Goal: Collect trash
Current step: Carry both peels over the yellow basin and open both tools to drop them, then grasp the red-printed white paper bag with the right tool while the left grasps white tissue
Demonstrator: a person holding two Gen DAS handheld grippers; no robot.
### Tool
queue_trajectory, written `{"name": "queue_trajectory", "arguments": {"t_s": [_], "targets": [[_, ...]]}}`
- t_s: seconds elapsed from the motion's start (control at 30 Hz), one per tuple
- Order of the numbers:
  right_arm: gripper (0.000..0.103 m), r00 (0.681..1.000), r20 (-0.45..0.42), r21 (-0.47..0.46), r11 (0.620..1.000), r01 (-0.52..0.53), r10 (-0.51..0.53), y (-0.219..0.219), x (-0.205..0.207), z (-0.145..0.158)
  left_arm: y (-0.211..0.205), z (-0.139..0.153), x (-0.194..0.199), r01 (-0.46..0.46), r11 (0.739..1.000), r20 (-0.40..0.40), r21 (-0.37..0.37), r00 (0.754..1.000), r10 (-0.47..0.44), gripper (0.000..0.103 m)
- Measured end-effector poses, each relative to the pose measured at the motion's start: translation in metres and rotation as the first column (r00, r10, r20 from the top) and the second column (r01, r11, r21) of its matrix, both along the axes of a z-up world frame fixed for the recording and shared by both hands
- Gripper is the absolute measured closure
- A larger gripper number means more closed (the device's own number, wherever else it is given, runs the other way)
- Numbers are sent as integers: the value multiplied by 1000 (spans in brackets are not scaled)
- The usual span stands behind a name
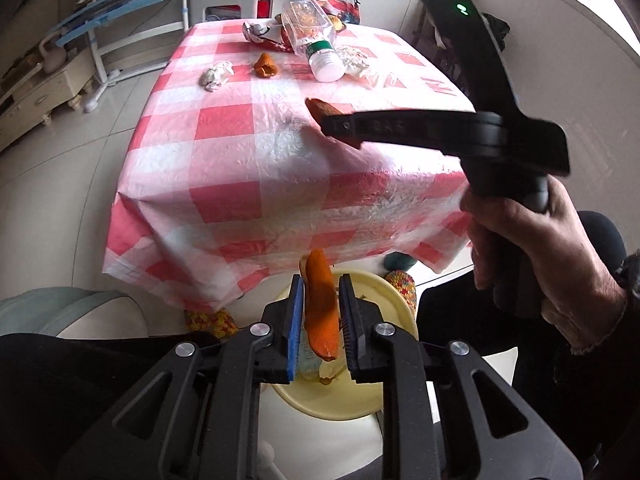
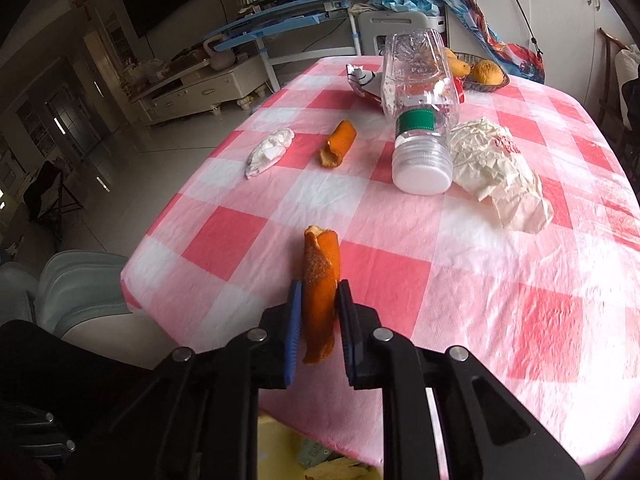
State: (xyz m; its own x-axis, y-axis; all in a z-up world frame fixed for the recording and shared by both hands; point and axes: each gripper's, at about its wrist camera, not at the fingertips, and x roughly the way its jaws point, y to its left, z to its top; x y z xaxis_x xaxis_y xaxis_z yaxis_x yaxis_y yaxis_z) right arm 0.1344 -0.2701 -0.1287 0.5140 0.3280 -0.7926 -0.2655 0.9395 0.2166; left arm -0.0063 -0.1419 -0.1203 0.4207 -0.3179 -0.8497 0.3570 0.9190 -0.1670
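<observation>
Below, yellow bin (image 1: 394, 292) w/ scraps; both tools clamp orange peel: left tool (image 1: 320, 308), right tool (image 2: 318, 312).

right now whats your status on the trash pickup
Left gripper shut on peel over yellow bin. Right gripper shut on second peel. Bottle, tissue left.

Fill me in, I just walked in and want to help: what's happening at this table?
A person is clearing trash with two handheld grippers. The left gripper holds an orange peel strip over a yellow bin below the table edge. The right gripper holds another peel piece above the checkered tablecloth. A third peel, a plastic bottle, a crumpled tissue and crumpled paper remain.
</observation>
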Motion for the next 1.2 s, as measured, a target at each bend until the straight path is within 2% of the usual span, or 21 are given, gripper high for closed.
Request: {"name": "queue_trajectory", "arguments": {"t_s": [0.2, 0.37, 0.43, 0.47, 0.5, 0.73, 0.83, 0.93, 1.0, 1.2], "targets": [[85, 998, -39, 65, 997, -40, 42, -5, -54, 17, 12, 12, 1, -64, 997, 48, -36, 997, 66, 82], [84, 984, -132, 34, 992, -119, 123, 7, -96, 8, 14, 19, 3, -88, 996, 90, -33, 992, 91, 78], [75, 976, -169, 26, 990, -139, 141, 10, -105, 3, 15, 21, 6, -102, 994, 105, -26, 989, 105, 74], [61, 975, -169, 31, 989, -143, 146, 10, -108, 3, 15, 22, 9, -107, 994, 112, -20, 988, 109, 74], [54, 977, -156, 28, 989, -143, 146, 10, -110, 6, 15, 23, 12, -111, 994, 121, -12, 986, 112, 73], [54, 994, -61, 39, 995, -88, 90, -6, -82, 31, 14, 29, 41, -147, 989, 171, 29, 975, 140, 67], [47, 999, -6, 30, 999, -43, 43, -20, -63, 41, 13, 30, 58, -162, 986, 186, 46, 971, 151, 65], [44, 999, 36, 16, 1000, -2, 1, -34, -39, 50, 12, 32, 75, -176, 983, 201, 57, 966, 161, 57], [38, 998, 61, -3, 1000, 25, -25, -43, -23, 56, 13, 33, 90, -192, 980, 203, 60, 963, 176, 55], [36, 992, 92, -35, 995, 90, -87, -66, 20, 59, 19, 34, 137, -243, 969, 192, 50, 954, 229, 52]]}}
